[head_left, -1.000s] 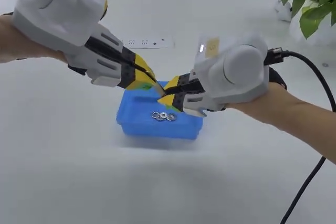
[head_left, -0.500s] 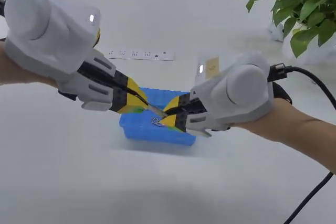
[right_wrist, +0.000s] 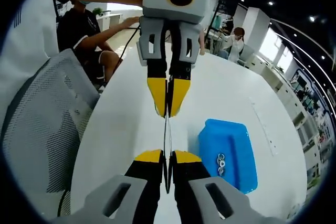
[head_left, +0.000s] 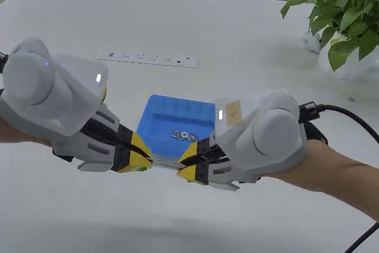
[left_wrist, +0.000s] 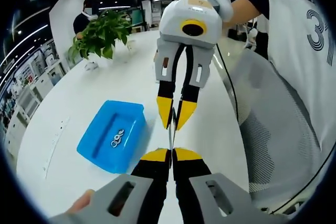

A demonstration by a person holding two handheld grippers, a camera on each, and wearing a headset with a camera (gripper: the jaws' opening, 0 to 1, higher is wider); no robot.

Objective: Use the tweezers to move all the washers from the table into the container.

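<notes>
In the head view my left gripper (head_left: 141, 160) sits lower left and my right gripper (head_left: 185, 169) lower centre, tips facing, each pinching an end of the tweezers (head_left: 166, 162) between them. Just above them lies the container (head_left: 160, 114), with the washers (head_left: 184, 136) inside it. The power strip (head_left: 148, 58) lies farther up the table (head_left: 249, 39), and the plant (head_left: 340, 4) stands upper right.

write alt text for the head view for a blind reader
The left tool and right tool point at each other, both shut on thin tweezers between them, in front of a blue container holding three washers on a white table.
</notes>
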